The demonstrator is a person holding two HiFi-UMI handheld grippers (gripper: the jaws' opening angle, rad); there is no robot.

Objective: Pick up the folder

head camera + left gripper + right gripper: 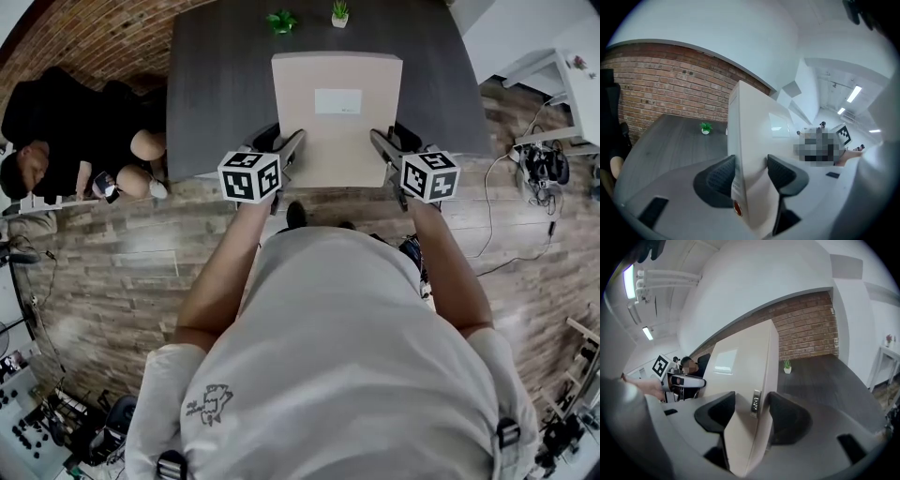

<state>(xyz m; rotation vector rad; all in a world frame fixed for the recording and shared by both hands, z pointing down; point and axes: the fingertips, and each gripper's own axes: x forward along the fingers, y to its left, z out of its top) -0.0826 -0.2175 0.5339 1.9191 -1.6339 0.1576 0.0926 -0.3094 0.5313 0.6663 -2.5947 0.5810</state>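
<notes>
The folder [336,112] is a thick beige box file with a white label, held level above the dark table [211,84]. My left gripper [292,146] is shut on its left edge near the front corner, and my right gripper [379,142] is shut on its right edge. In the left gripper view the folder's [750,140] edge stands between both dark pads [721,176]. The right gripper view shows the folder [747,380] clamped the same way, a small metal clasp [755,403] on its side between the pads.
Two small potted plants [281,21] [340,12] stand at the table's far edge. A person in black [66,141] sits at the left of the table. A white stand [562,84] and cables lie on the wood floor to the right.
</notes>
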